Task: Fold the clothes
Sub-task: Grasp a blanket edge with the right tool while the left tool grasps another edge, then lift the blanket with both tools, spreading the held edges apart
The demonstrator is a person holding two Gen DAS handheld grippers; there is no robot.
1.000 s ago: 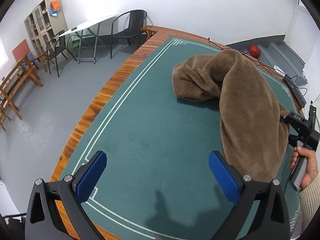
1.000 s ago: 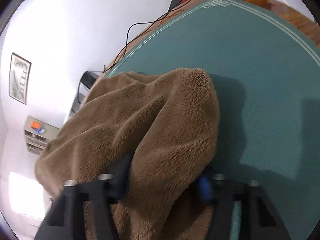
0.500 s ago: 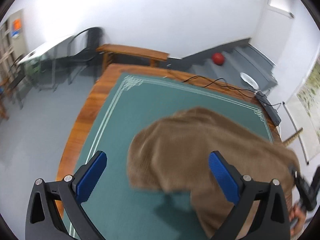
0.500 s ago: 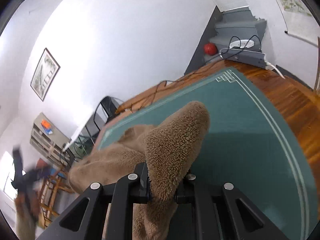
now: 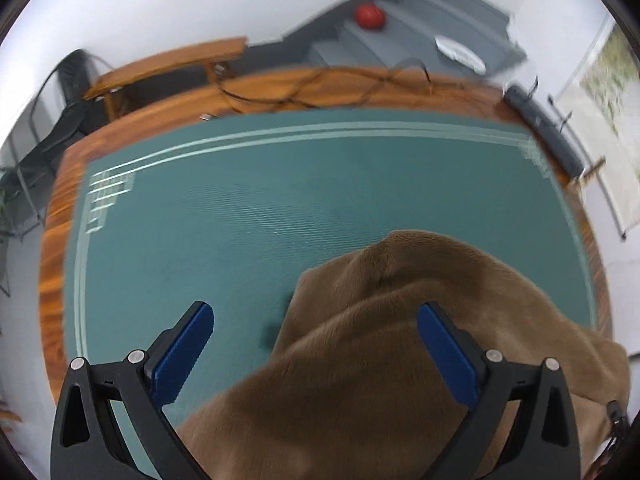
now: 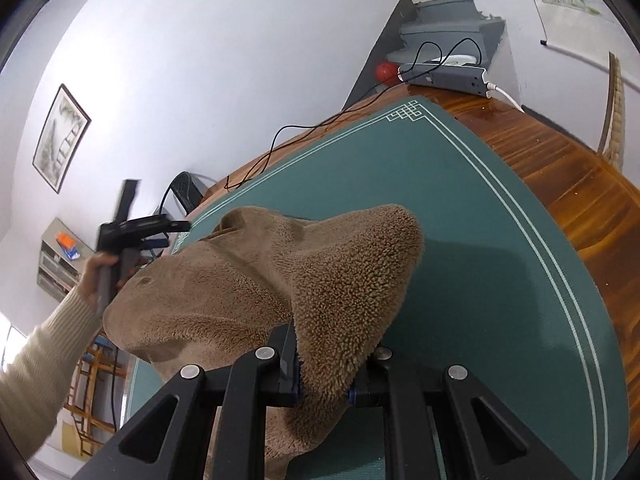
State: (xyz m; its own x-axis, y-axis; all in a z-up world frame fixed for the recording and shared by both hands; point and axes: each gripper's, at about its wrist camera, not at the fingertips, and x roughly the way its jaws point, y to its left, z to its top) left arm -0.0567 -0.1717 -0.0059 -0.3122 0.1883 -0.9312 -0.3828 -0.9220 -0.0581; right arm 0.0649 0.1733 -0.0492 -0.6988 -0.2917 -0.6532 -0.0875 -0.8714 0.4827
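Observation:
A brown fleece garment (image 5: 400, 320) lies bunched on the green mat (image 5: 240, 220), with one end lifted. My right gripper (image 6: 324, 376) is shut on a fold of the garment (image 6: 340, 280) and holds that fold up off the mat. My left gripper (image 5: 316, 344) hovers over the garment's left edge and points steeply down. Its blue pads (image 5: 182, 354) stand wide apart with nothing pinched. In the right wrist view the left gripper (image 6: 160, 226) shows at the garment's far side, held by a hand in a cream sleeve (image 6: 48, 352).
The mat covers a wooden table (image 6: 568, 176). A grey power strip (image 6: 448, 74) and black cables (image 5: 320, 84) lie along its far edge. Beyond are grey steps with a red ball (image 5: 370, 16), a wooden bench (image 5: 168, 64) and a black chair (image 5: 68, 96).
My left gripper swept across from the mat's left side to above the garment and tipped downward. My right gripper closed on the fleece fold and raised it.

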